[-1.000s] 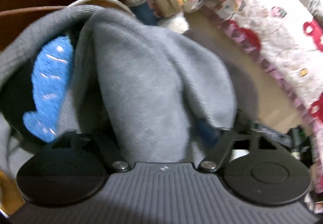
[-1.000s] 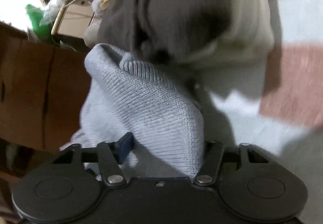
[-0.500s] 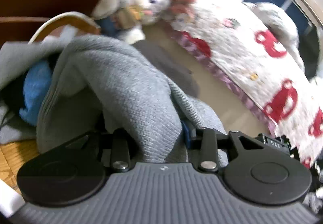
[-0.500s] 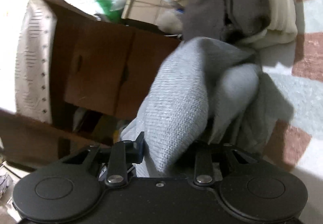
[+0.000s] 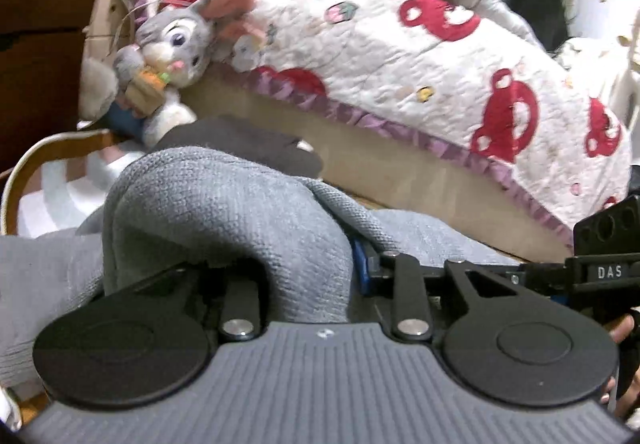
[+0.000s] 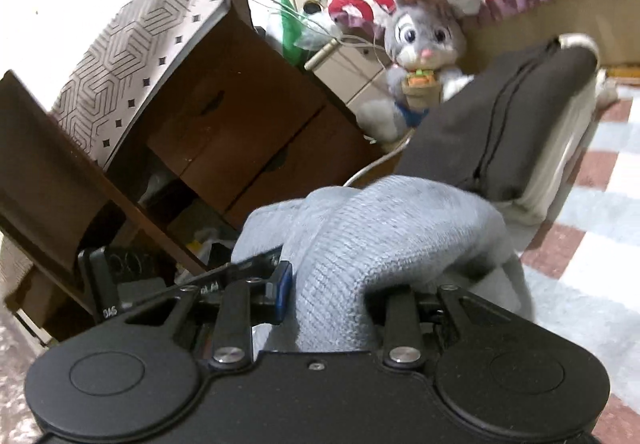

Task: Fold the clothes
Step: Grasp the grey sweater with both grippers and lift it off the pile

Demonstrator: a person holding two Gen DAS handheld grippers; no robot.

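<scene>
Left gripper [image 5: 308, 268]: fingers clenched on a bunched fold of the grey sweater [image 5: 224, 211], which drapes over them and hides the tips. Plush rabbit [image 5: 168, 55] sits upper left, against the bed's quilt [image 5: 420, 55]. Right gripper [image 6: 332, 284]: fingers likewise clamped on the sweater [image 6: 372, 240], cloth humped above them. Brown cabinet [image 6: 224, 115] at left, rabbit [image 6: 424, 43] centre, dark folded garment [image 6: 500, 115] beyond, checked rug [image 6: 592, 211] at right.
</scene>
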